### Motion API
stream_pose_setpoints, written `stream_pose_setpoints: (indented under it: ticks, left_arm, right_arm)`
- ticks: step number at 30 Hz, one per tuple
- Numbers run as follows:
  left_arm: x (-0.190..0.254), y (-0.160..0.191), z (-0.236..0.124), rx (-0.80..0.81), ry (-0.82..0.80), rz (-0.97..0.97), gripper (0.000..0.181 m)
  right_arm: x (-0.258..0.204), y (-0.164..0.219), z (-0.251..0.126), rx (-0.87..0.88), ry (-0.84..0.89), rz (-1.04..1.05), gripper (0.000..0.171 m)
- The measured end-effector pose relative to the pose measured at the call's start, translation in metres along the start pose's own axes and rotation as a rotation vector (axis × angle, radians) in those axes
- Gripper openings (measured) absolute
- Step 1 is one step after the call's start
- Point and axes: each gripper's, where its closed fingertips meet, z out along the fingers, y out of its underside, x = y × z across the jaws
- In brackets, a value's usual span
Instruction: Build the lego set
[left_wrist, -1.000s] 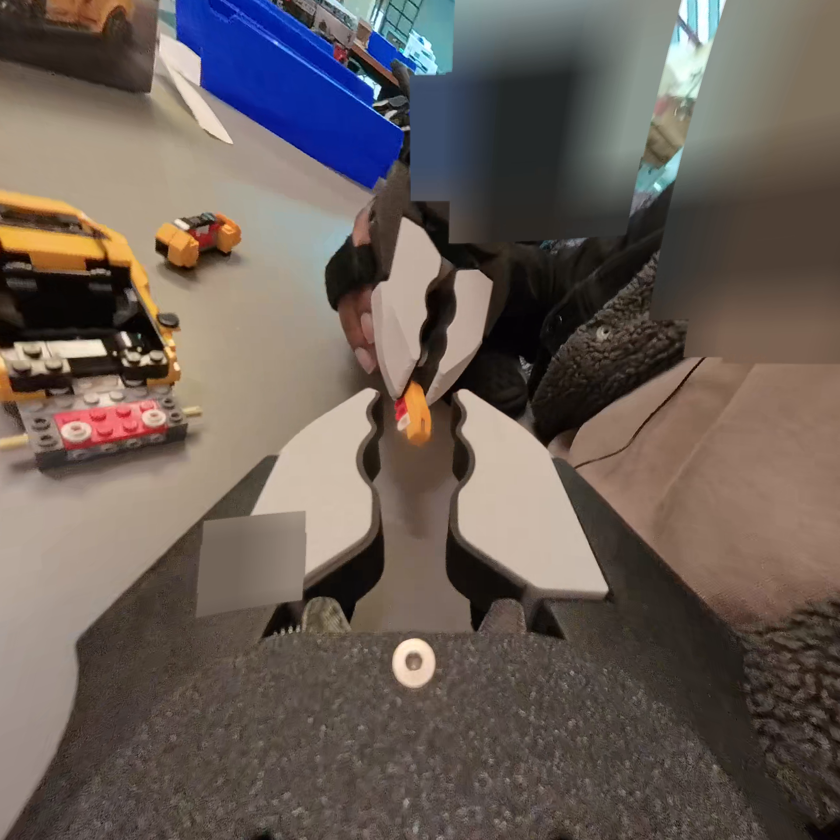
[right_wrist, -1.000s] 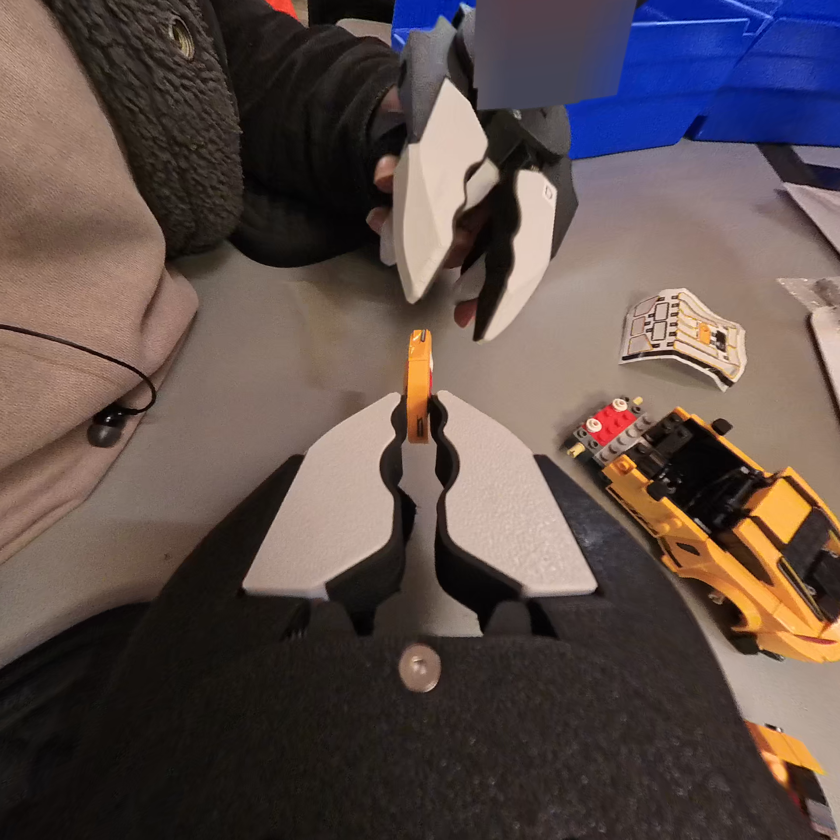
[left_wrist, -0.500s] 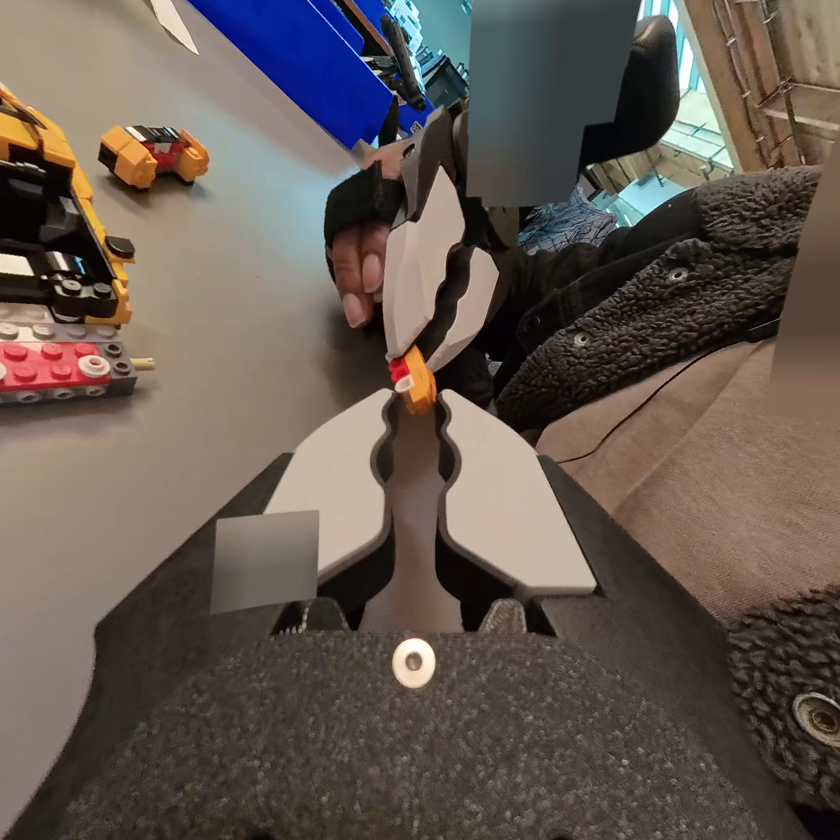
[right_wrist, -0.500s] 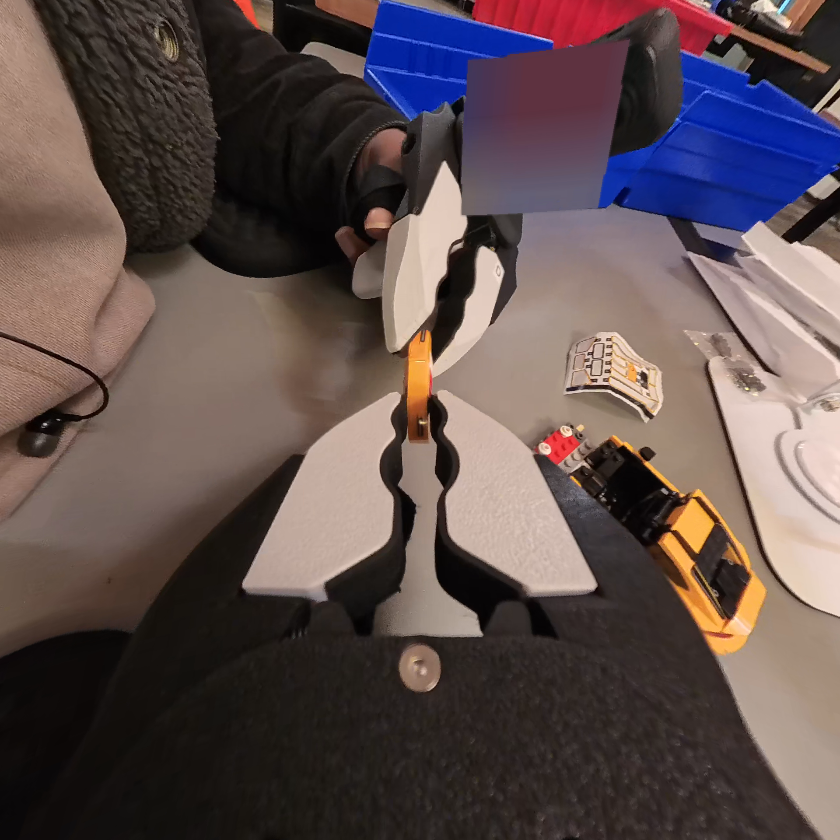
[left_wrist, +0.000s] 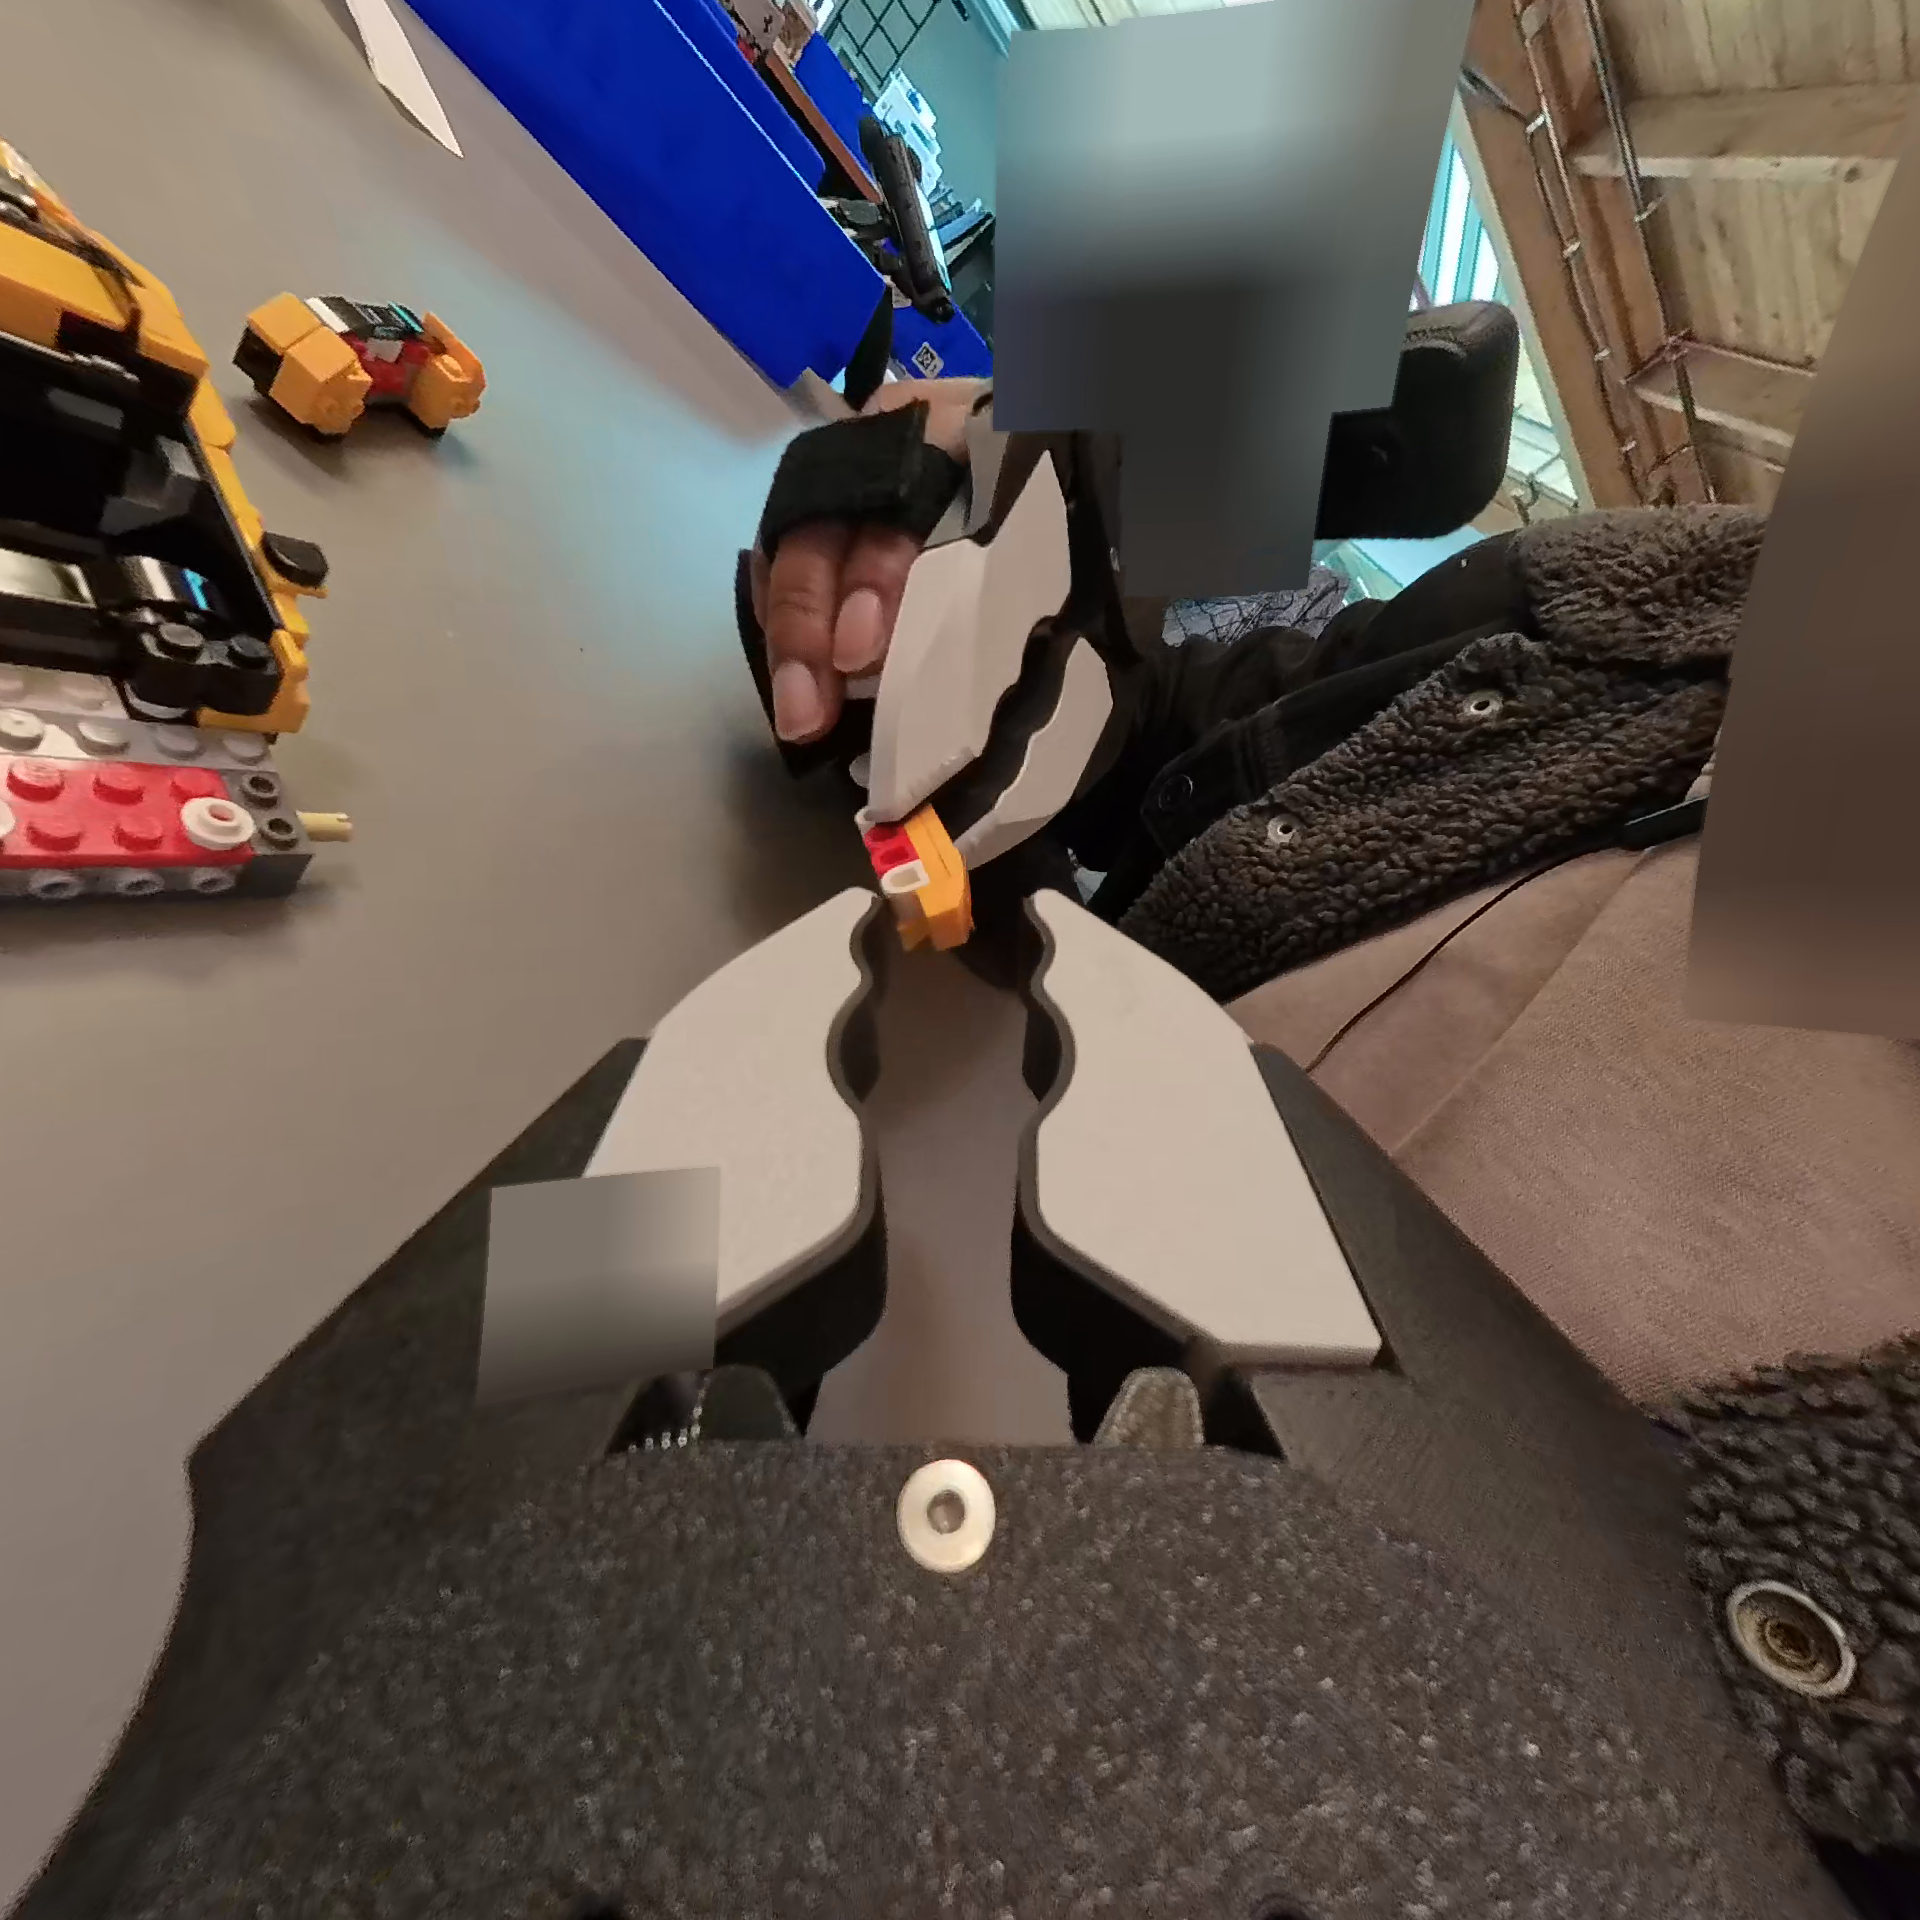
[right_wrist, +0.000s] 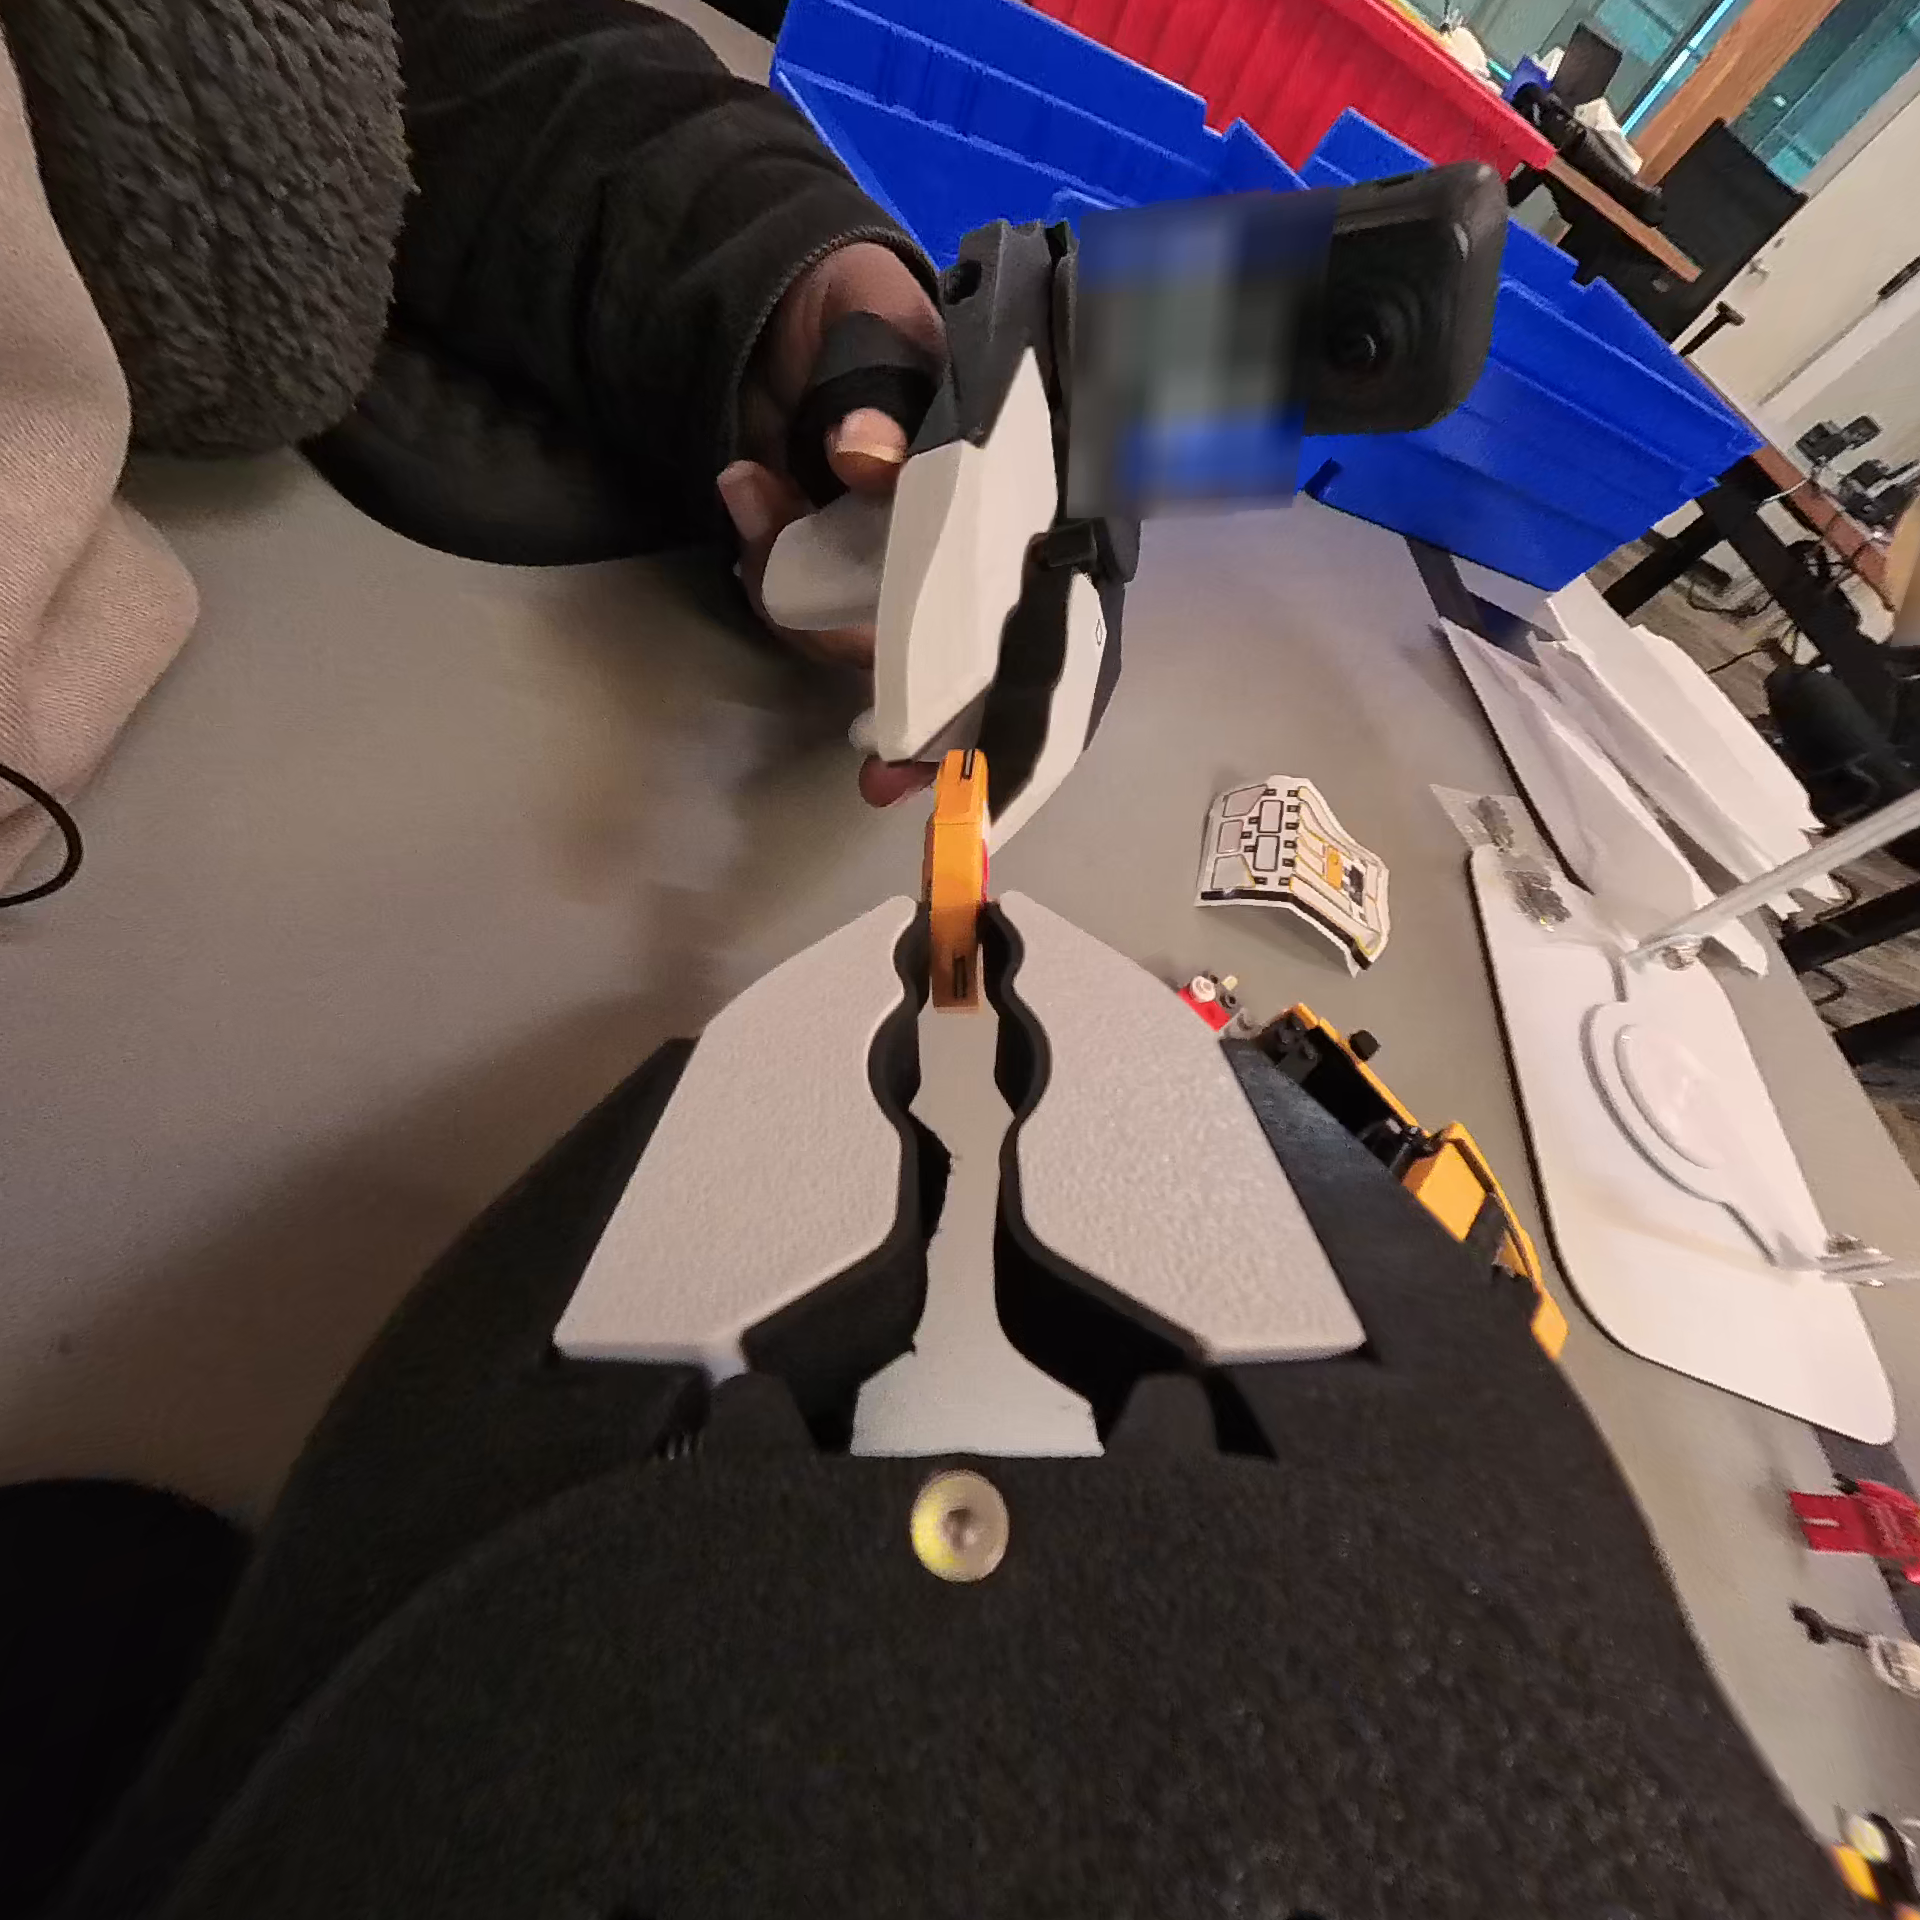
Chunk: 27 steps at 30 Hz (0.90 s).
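Note:
My right gripper (right_wrist: 956, 920) is shut on a small orange piece (right_wrist: 956, 883) with red and white parts (left_wrist: 896, 862) and holds it above the grey table. My left gripper (left_wrist: 951, 909) is open. Its fingertips stand on either side of the piece's far end, which shows in the right wrist view, where the left gripper (right_wrist: 971, 774) reaches in from above. The yellow lego car (left_wrist: 114, 499) lies at the left with its red and grey studded plate (left_wrist: 114, 831) showing. In the right wrist view the car (right_wrist: 1434, 1153) lies just right of my right gripper.
A small orange sub-assembly (left_wrist: 358, 358) lies beyond the car. A sticker sheet (right_wrist: 1294, 873) and a white tray (right_wrist: 1683, 1195) lie to the right. Blue bins (right_wrist: 1039, 135) line the back. Red loose parts (right_wrist: 1860, 1527) lie at the right edge. A person's coat (left_wrist: 1403, 748) is close by. Only a small space, under 4 cm, lies between the two pairs of fingers.
The left gripper has come up to the orange piece and its fingertips now flank it. Both grippers have risen and tilted, and the car has slid toward the views' edges.

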Motion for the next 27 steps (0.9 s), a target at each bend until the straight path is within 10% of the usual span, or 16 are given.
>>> stream_pose_setpoints:
  ticks: [19,27]
  left_arm:
    - [-0.004,-0.010,-0.005,0.067,-0.015,-0.031,0.014]
    - [-0.008,-0.016,-0.008,0.074,-0.125,0.125,0.014]
  right_arm:
    - [0.010,-0.006,0.001,-0.002,0.111,-0.104,0.009]
    - [0.015,-0.012,-0.005,0.096,-0.034,0.318,0.031]
